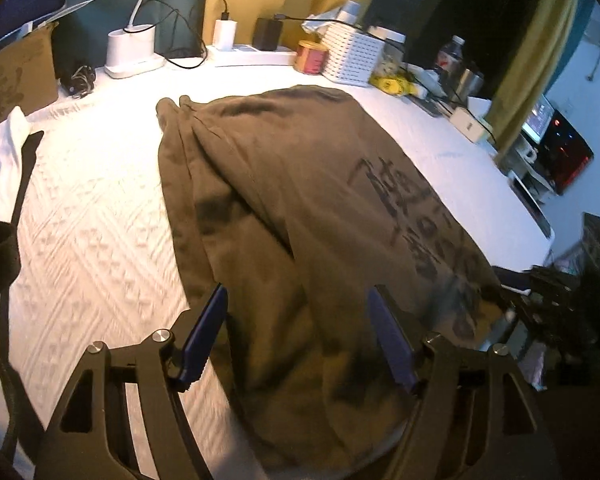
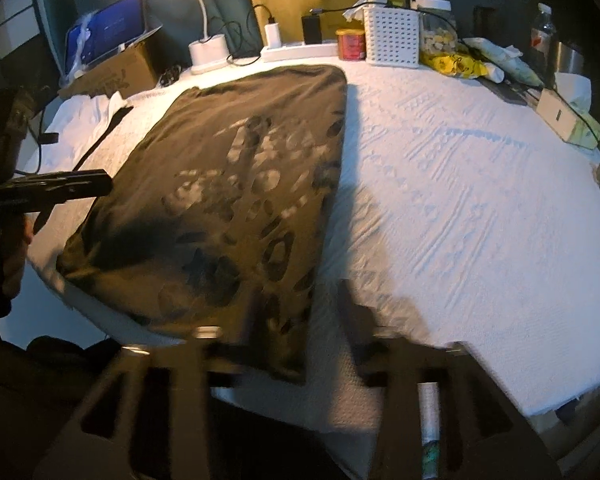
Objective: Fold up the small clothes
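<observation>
An olive-brown T-shirt with a dark print (image 1: pixel 300 208) lies folded lengthwise on the white textured table cover (image 1: pixel 92 208). It also shows in the right wrist view (image 2: pixel 228 184). My left gripper (image 1: pixel 298 320) is open, its blue-padded fingers (image 1: pixel 204 336) spread over the shirt's near end, holding nothing. My right gripper (image 2: pixel 300 312) is blurred; its fingers stand apart over the shirt's near right corner and hold nothing. The left gripper also shows from the side in the right wrist view (image 2: pixel 60 188).
Along the back edge stand a white lamp base (image 1: pixel 130 50), power strip (image 1: pixel 252 56), red tin (image 1: pixel 311 57), white perforated basket (image 1: pixel 354 56), bottles and snacks. A cardboard box (image 1: pixel 16 76) and white cloth (image 1: pixel 4 160) lie at the left. The table's right edge (image 2: pixel 560 396) is near.
</observation>
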